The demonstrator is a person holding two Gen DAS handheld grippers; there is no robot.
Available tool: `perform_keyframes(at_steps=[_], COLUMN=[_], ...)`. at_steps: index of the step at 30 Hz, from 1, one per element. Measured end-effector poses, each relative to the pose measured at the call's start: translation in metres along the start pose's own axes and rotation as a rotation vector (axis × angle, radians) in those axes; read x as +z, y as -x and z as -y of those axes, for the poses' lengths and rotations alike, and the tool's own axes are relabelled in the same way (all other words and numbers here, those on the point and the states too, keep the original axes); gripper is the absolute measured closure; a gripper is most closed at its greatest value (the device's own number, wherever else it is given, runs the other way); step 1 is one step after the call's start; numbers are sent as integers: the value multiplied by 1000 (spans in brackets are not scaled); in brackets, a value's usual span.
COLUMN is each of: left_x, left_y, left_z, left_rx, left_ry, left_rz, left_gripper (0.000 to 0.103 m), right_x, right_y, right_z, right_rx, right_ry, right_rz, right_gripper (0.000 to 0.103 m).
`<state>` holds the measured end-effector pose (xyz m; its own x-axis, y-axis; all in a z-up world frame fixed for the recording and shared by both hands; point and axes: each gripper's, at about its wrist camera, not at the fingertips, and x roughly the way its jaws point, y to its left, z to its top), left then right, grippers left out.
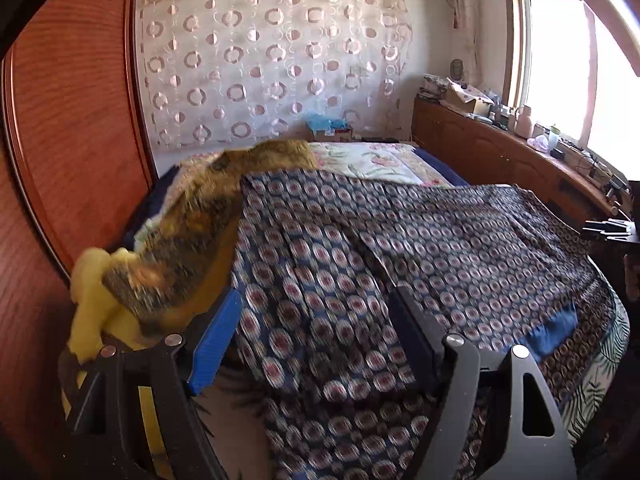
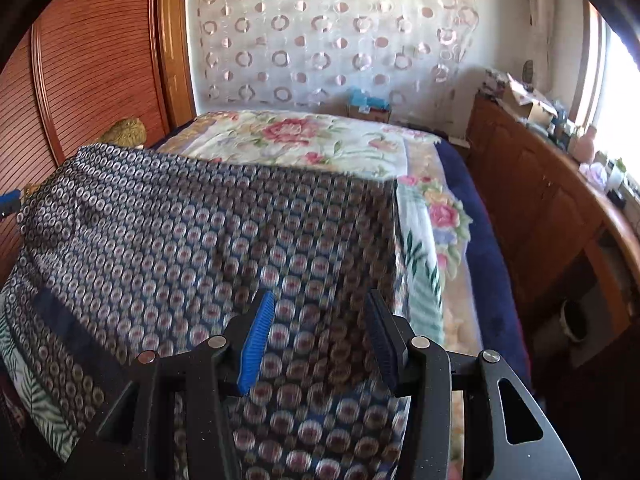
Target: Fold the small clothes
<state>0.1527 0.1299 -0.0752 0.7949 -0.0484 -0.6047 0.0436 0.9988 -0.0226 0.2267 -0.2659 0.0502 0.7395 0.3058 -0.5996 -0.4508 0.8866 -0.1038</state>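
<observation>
Left gripper (image 1: 316,340) jaws wide apart, right gripper (image 2: 320,336) about half open, both empty, over the patterned garment (image 1: 400,240). Garment: thin, medallion print, creased, spread flat on the floral quilt (image 2: 304,140). Furry plush toy (image 1: 180,240) at the garment's left edge.

- Bed (image 2: 476,240) with dark blue sheet, filling the middle of both views.
- Floral blanket (image 2: 304,140) spread over it, pink roses on cream.
- Patterned garment (image 2: 192,232) lying flat on blanket, near edge draped over the bed's side.
- Brown-yellow plush toy (image 1: 188,240) at left edge, beside garment.
</observation>
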Motion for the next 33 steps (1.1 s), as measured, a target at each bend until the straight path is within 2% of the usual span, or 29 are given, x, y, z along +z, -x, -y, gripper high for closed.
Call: perform_keyframes(at_steps=[4,10,17,19,21,26,28,33], left_x=[-25,-41,-53,-56,-57,-58,-58,-58], left_y=[-6,-22,-38,-43,-49,-49,-50,-51], left_z=[11,18,21,20,20,18,19,20], left_rx=[-11,-9,10,20,27,8,4,0], left_ry=[-1,-3,-13,-15,-17,-5,-9,-15], left_rz=[-60,-117,-175,-196,-231,-238,-242,-245], left_gripper=[26,26,26,26,26,24,20,18], right_x=[-26,-47,-51,-51,-49,-39,-35,-32], right_y=[3,2,12,2,-13,-26,-32,-42], right_z=[13,35,44,42,41,38,37,25], right_rx=[6,4,59,65,55,22,12,-22], right_ry=[-45,-115,-147,-154,-162,-167,-174,-148], right_rz=[-38,-78,-68,-82,-91,-97,-105,-82], right_gripper=[54,54,54,50,48,48,48,35])
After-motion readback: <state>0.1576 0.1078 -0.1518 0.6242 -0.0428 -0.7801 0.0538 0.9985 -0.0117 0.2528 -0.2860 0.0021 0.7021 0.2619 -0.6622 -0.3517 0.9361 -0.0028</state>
